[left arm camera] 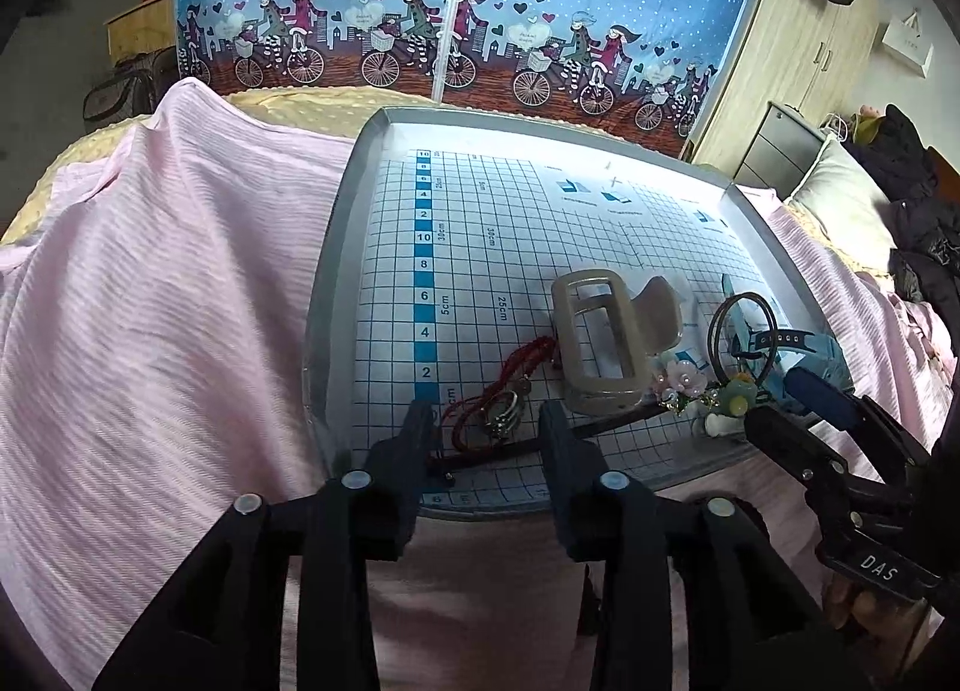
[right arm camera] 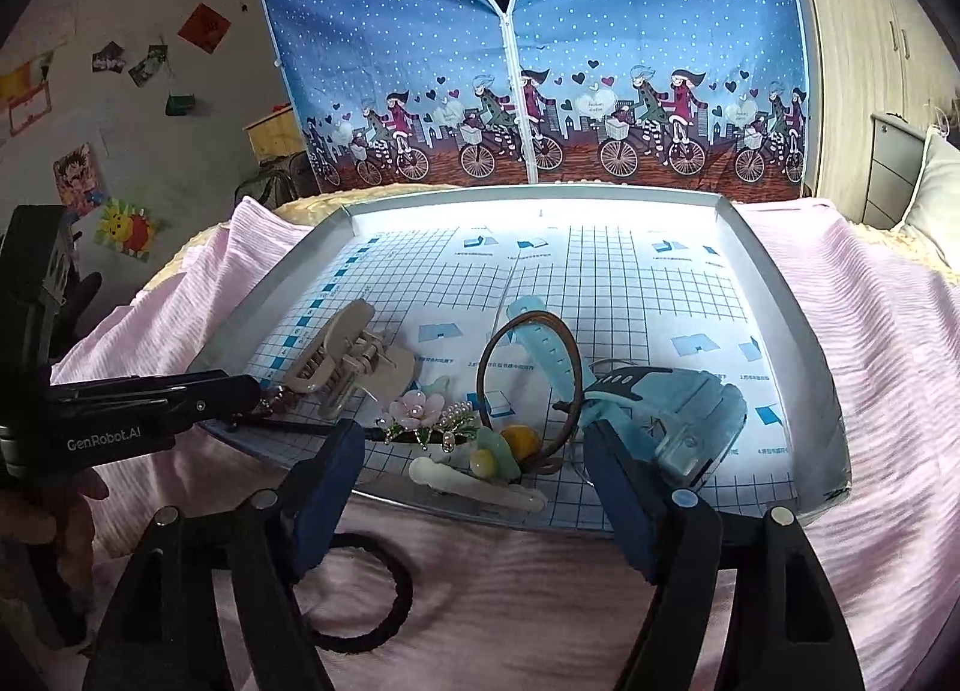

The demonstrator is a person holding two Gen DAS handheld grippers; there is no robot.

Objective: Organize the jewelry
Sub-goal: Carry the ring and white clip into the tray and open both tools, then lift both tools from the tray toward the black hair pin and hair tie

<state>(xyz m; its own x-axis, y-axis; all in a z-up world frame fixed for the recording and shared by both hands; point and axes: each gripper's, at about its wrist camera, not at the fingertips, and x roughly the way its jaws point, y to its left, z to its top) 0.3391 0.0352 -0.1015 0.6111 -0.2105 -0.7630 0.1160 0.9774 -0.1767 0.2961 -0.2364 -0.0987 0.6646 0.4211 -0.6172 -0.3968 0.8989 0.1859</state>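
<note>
At the bottom of the right wrist view, a black hair tie point(right arm camera: 360, 595) lies on the pink blanket point(right arm camera: 870, 367) between the spread fingers of the right gripper point(right arm camera: 474, 439). Just beyond, along the near edge of the tray point(right arm camera: 834, 367), crowd a white hair clip point(right arm camera: 474, 484), flower hairpin point(right arm camera: 414, 412), beige claw clip point(right arm camera: 348, 361), brown bangle point(right arm camera: 528, 391) and blue watch point(right arm camera: 678, 409). Lower centre in the left view, the left gripper point(left arm camera: 486, 427), jaws apart, brackets a red cord bracelet point(left arm camera: 498, 391). Farther back, the tray's grid lies bare.
</note>
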